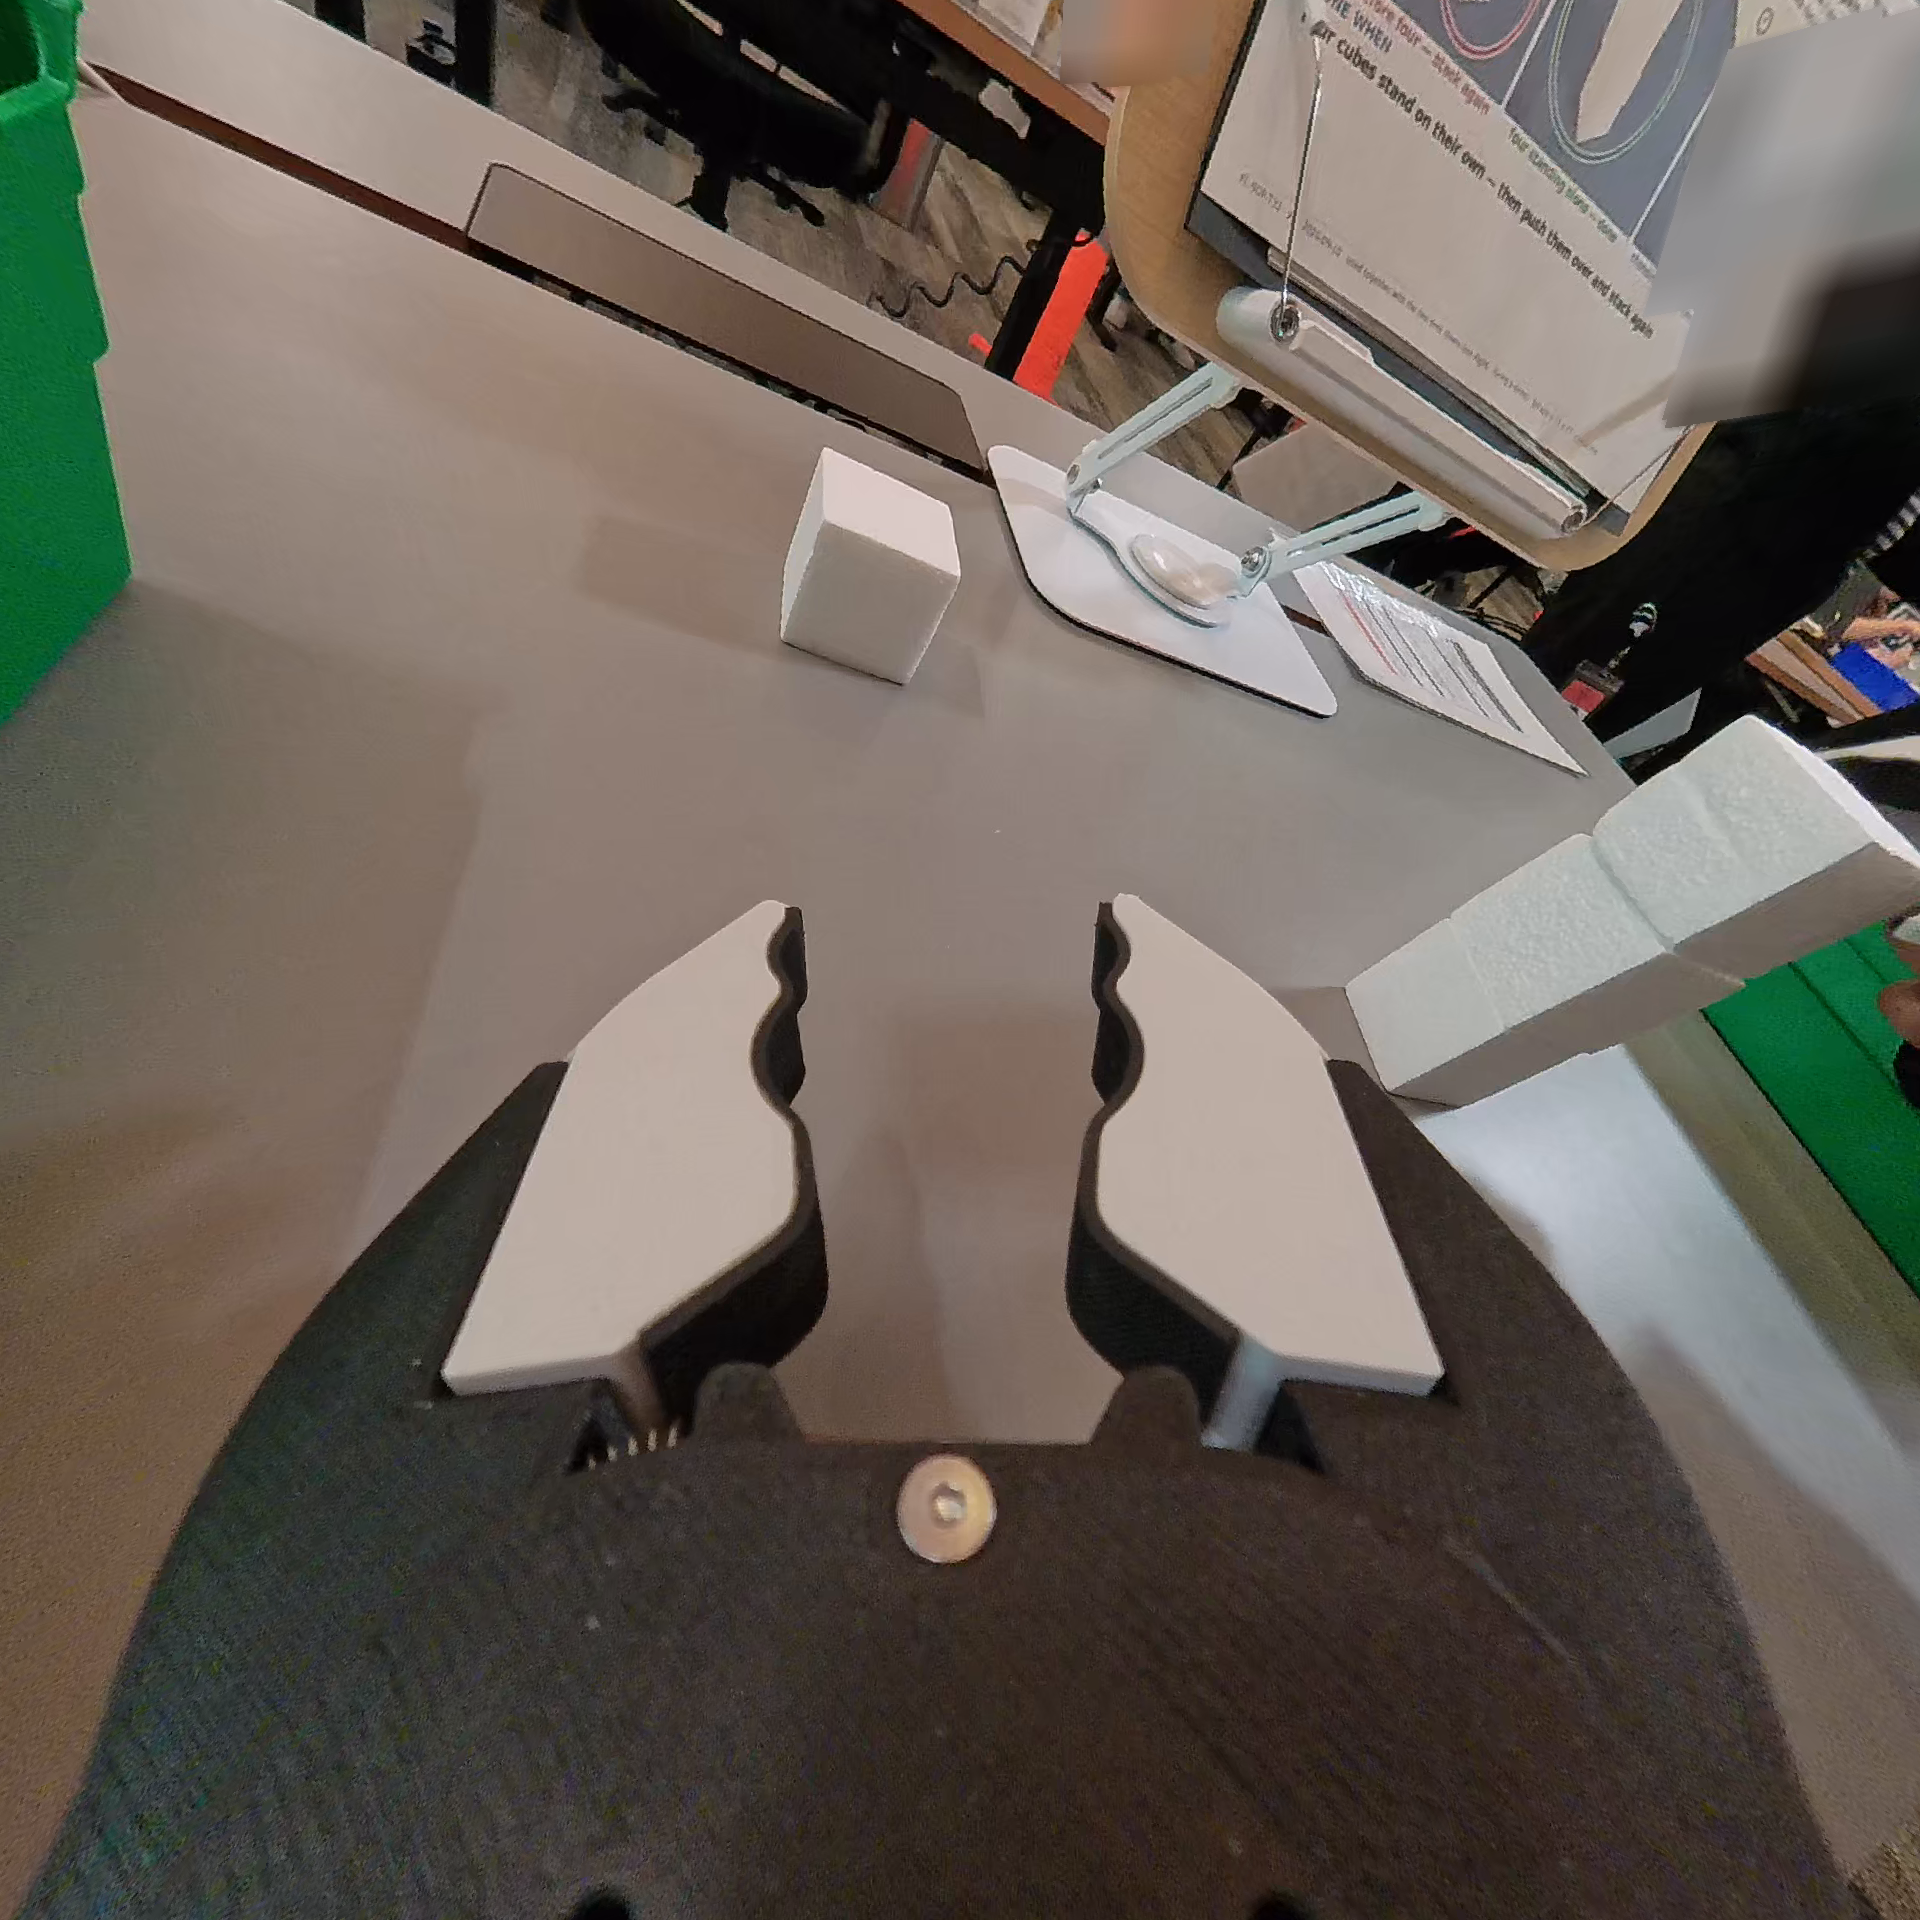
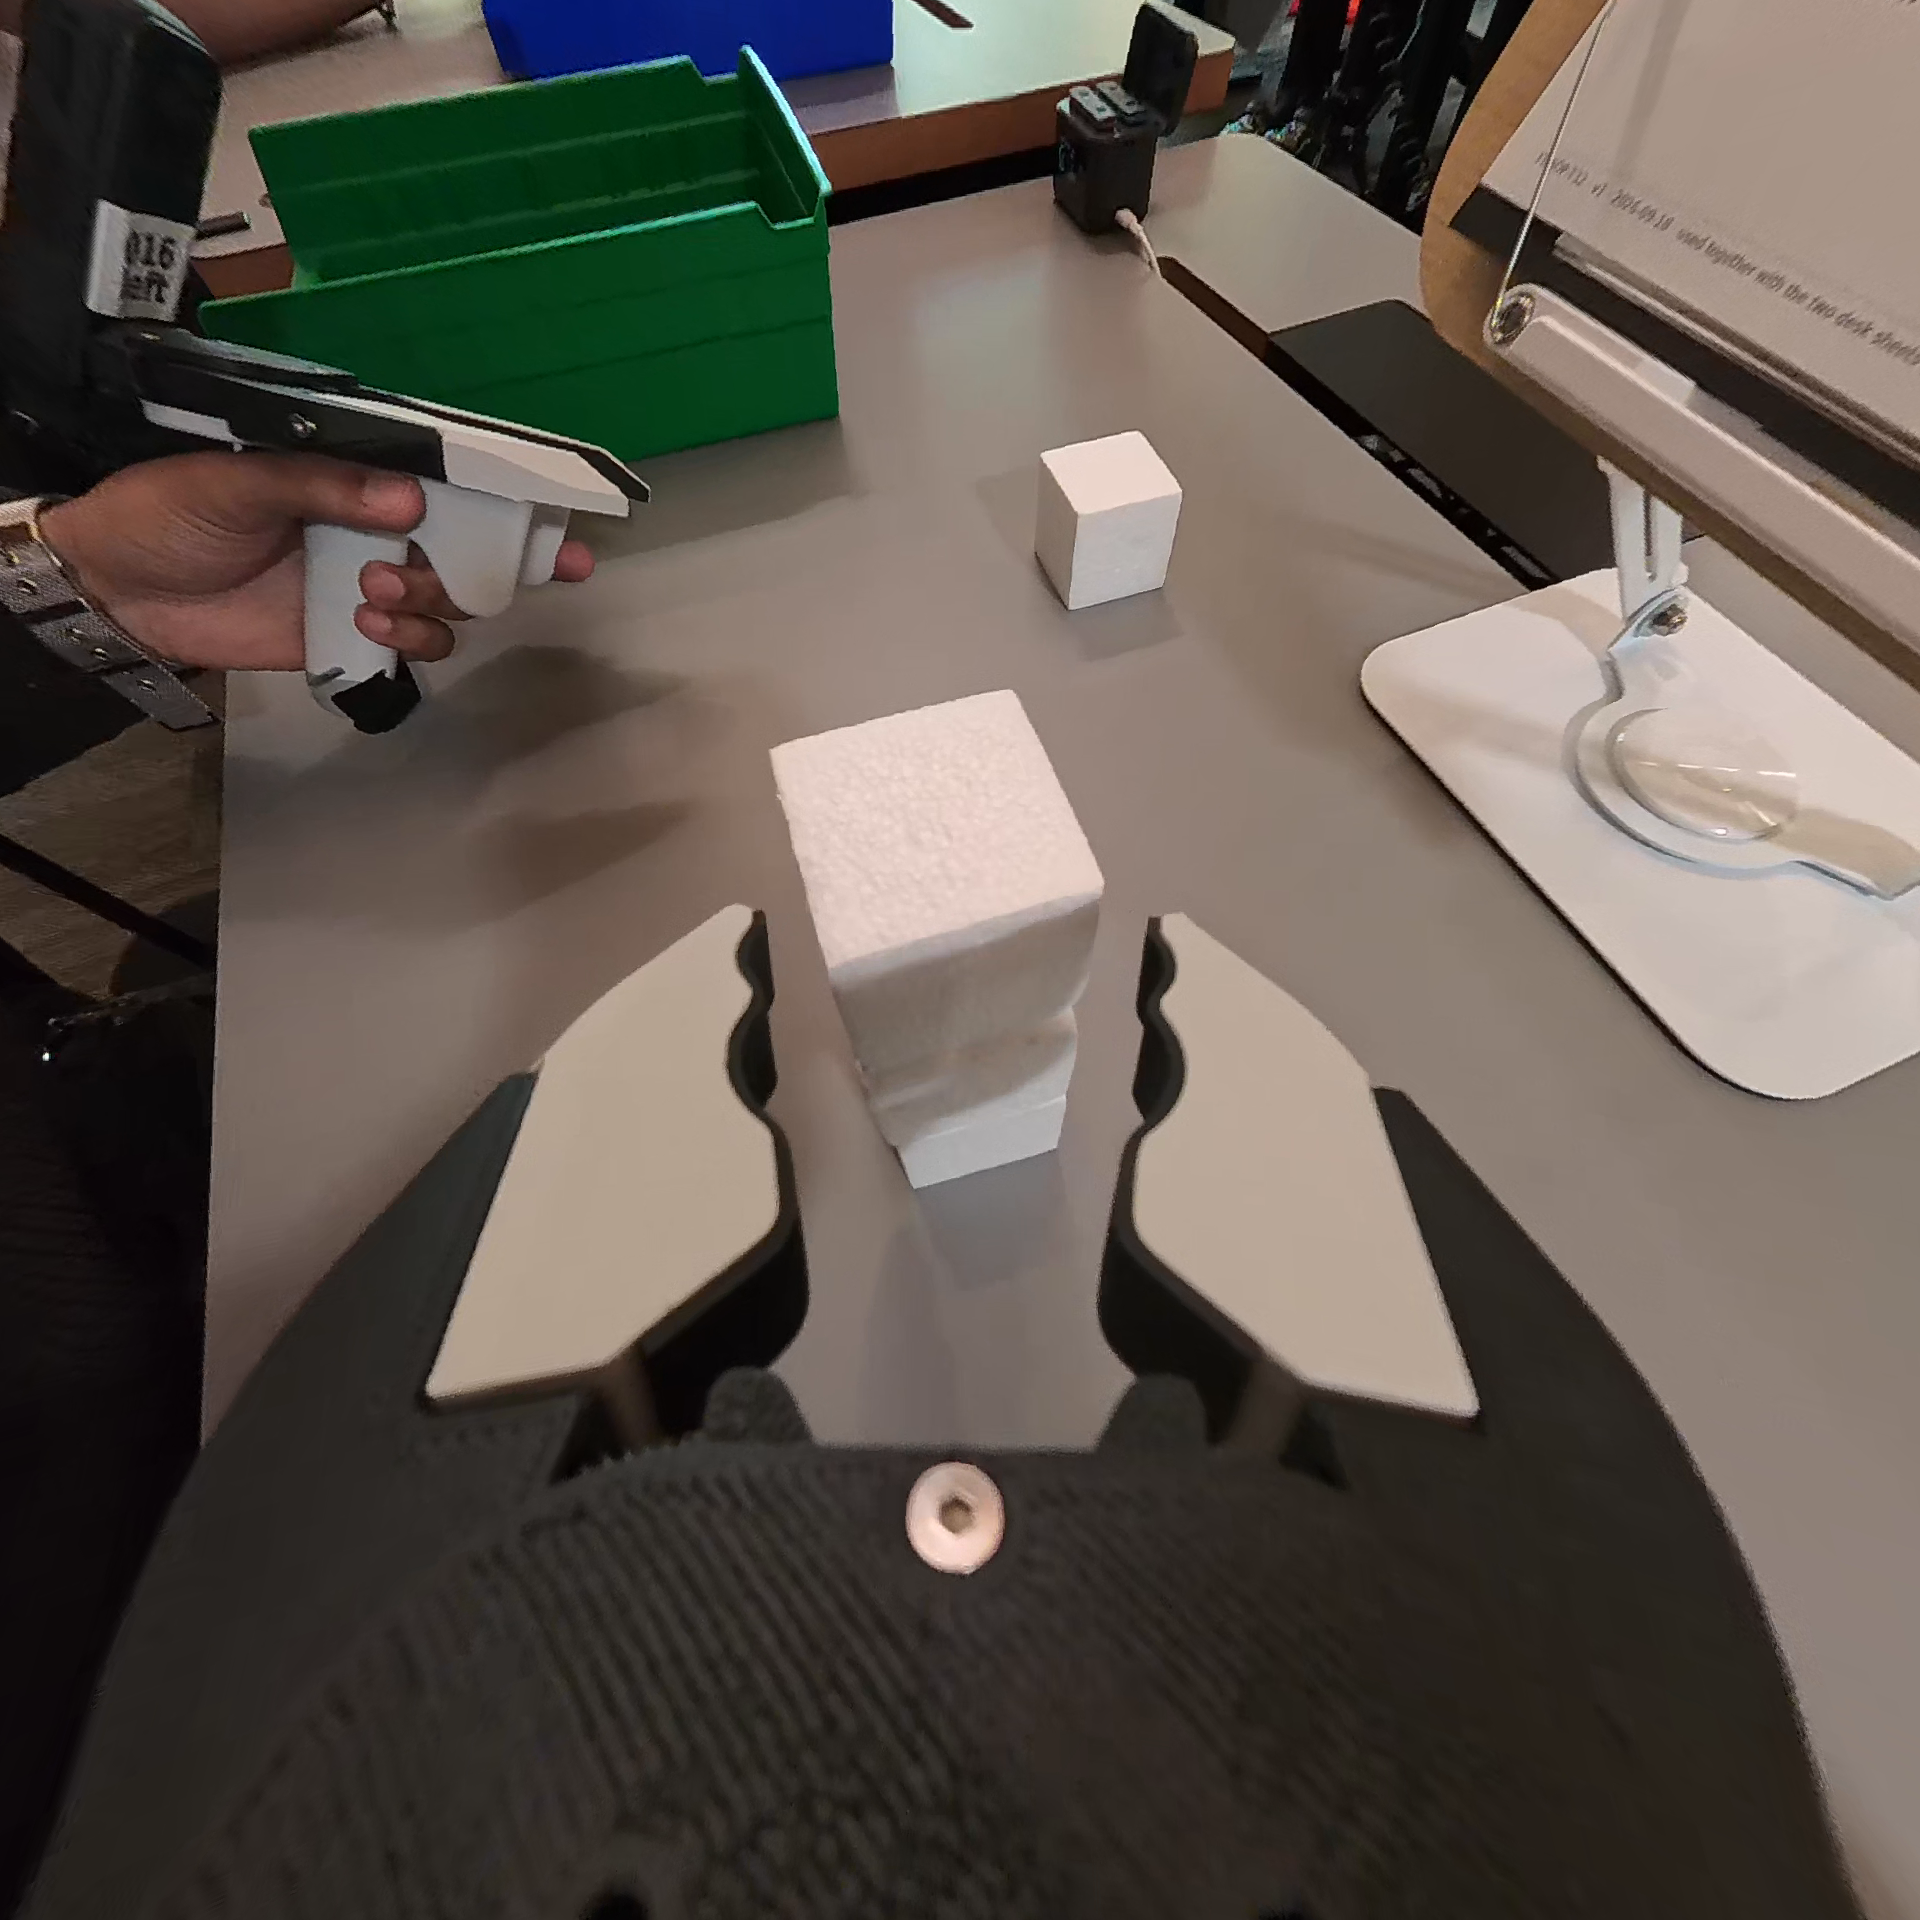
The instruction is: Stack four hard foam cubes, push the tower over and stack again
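Observation:
A stack of three white foam cubes (image 2: 940,914) stands on the grey table, just ahead of my right gripper (image 2: 954,940), whose open jaws flank the stack without touching it. The same stack shows at the right edge of the left wrist view (image 1: 1621,914). A single white foam cube (image 2: 1110,517) sits farther back; it also shows in the left wrist view (image 1: 871,566), ahead of my left gripper (image 1: 948,925). The left gripper is open and empty above bare table. It also shows in the right wrist view (image 2: 613,473), held by a hand at the left.
A green bin (image 2: 551,260) stands at the table's back left and shows at the left edge of the left wrist view (image 1: 52,364). A document stand with a white base (image 2: 1621,831) holds a sheet at the right. A black device (image 2: 1107,156) sits at the far edge.

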